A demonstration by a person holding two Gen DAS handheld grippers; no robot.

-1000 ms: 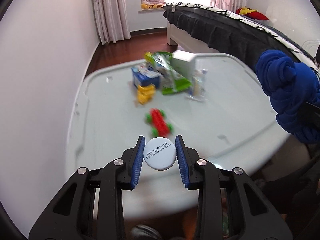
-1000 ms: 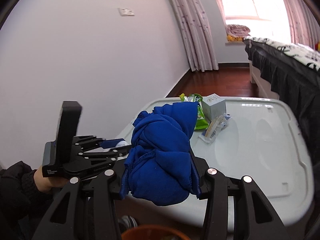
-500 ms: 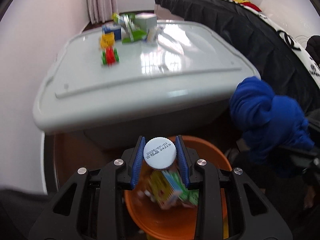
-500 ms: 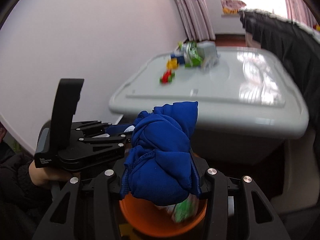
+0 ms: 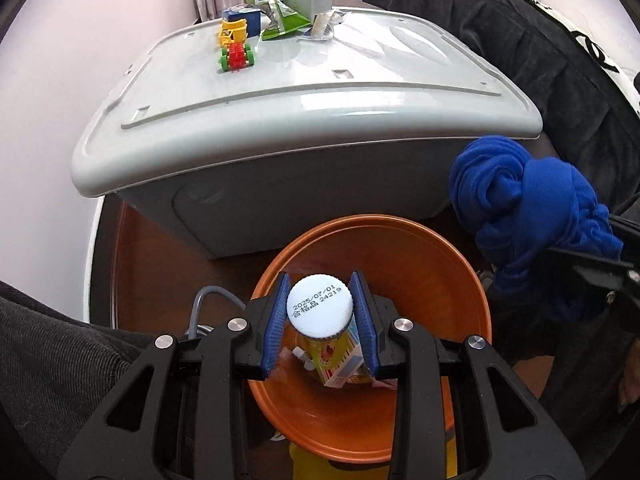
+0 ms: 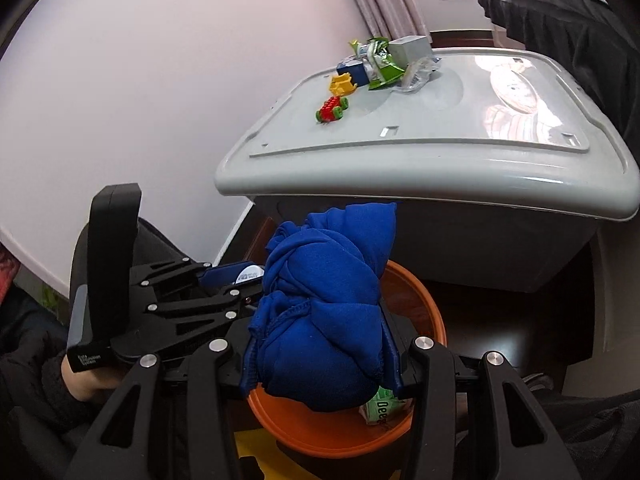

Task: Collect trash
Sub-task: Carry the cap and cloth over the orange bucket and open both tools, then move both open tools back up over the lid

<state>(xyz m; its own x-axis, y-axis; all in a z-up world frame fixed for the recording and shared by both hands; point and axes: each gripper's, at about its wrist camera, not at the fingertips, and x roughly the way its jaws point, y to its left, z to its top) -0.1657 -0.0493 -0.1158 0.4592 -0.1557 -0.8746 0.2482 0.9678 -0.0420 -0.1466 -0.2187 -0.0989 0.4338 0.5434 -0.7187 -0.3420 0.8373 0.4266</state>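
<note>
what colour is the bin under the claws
Orange bin, clearest in the left wrist view.

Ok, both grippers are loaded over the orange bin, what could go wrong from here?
1. The left gripper pinches only the bottle cap; the hold could slip before the drop is aimed.
2. The blue cloth bulges beyond the right gripper near the orange bin rim, so it may drape over the edge.
3. The grippers sit close together and could collide.

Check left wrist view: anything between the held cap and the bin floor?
Yes. Below the cap, a yellow carton and other wrappers lie in the orange bin; no bare floor directly under it.
</note>
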